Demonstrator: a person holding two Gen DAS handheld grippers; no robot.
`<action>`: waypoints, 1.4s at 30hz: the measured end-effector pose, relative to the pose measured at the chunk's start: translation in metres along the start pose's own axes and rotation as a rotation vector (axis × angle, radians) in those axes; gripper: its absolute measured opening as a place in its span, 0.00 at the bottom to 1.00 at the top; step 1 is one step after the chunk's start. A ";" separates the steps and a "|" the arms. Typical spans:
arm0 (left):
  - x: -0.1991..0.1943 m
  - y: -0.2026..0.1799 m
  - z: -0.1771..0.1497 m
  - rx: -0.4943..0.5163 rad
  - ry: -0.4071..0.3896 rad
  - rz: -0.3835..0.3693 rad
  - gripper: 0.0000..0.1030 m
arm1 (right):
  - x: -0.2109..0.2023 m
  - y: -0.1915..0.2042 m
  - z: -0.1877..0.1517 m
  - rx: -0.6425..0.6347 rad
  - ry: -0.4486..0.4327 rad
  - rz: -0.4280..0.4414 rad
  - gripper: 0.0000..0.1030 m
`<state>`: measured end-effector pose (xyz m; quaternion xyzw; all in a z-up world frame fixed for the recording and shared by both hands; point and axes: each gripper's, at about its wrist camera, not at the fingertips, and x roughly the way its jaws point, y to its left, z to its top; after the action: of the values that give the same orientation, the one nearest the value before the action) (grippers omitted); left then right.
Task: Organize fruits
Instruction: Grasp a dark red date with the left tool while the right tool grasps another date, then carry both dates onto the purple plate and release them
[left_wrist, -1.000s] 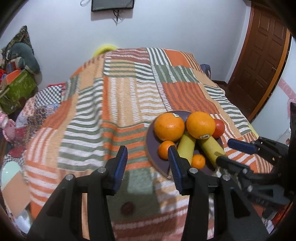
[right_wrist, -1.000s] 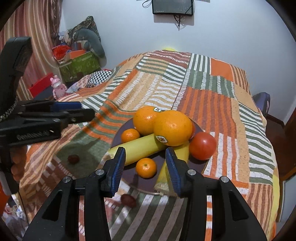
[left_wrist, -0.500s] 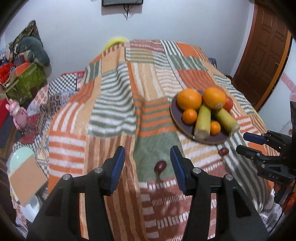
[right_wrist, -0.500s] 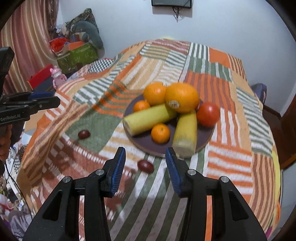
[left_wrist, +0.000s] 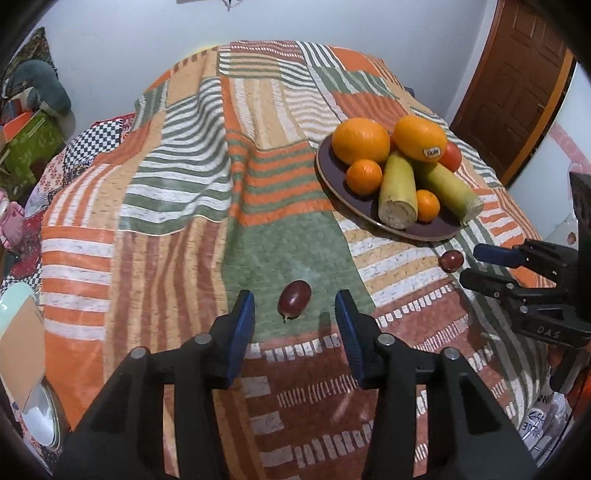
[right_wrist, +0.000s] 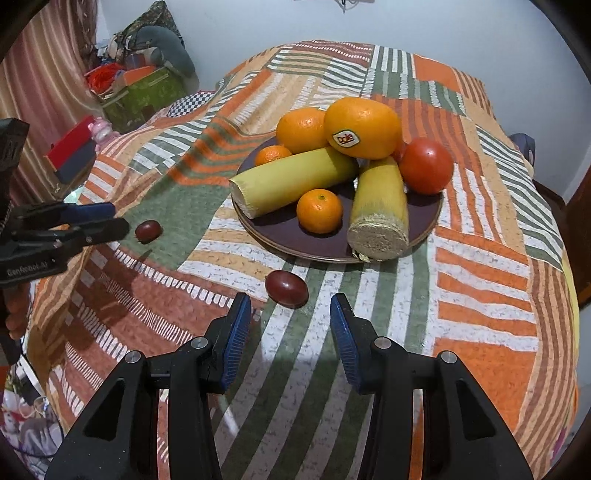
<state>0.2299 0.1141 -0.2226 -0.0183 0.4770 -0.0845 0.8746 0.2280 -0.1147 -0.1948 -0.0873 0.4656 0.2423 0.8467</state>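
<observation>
- My left tool (left_wrist: 294, 308) has its jaws apart, and a dark red grape (left_wrist: 294, 294) lies on the bedspread (left_wrist: 177, 177) between the fingertips, touching neither.
- My right tool (right_wrist: 290, 314) is also spread wide with nothing in it; a second grape (right_wrist: 286, 283) lies on the bedspread just ahead of its tips, near the front rim of the plate (right_wrist: 291, 242).
- On that brown plate are two big oranges (right_wrist: 362, 126), one with a sticker, two small tangerines (right_wrist: 319, 211), two pale yellow cut stalks (right_wrist: 380, 210) and a red tomato (right_wrist: 426, 165).
- The striped patchwork bedspread covers the bed under all of it.
- Beyond the bed, a wooden door (left_wrist: 517, 85) stands to the right, and a green box (right_wrist: 142, 94) with clutter to the left.
</observation>
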 end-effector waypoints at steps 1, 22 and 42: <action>0.003 0.001 0.000 -0.001 0.004 -0.004 0.41 | 0.002 0.000 0.001 -0.002 0.001 0.001 0.40; 0.031 0.003 0.001 0.002 0.033 0.008 0.20 | 0.017 0.000 0.006 -0.005 0.012 0.033 0.23; -0.017 -0.048 0.040 0.056 -0.099 -0.025 0.20 | -0.038 -0.022 0.026 0.006 -0.143 0.013 0.23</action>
<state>0.2485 0.0679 -0.1810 -0.0041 0.4302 -0.1078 0.8963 0.2410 -0.1361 -0.1508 -0.0643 0.4051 0.2522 0.8765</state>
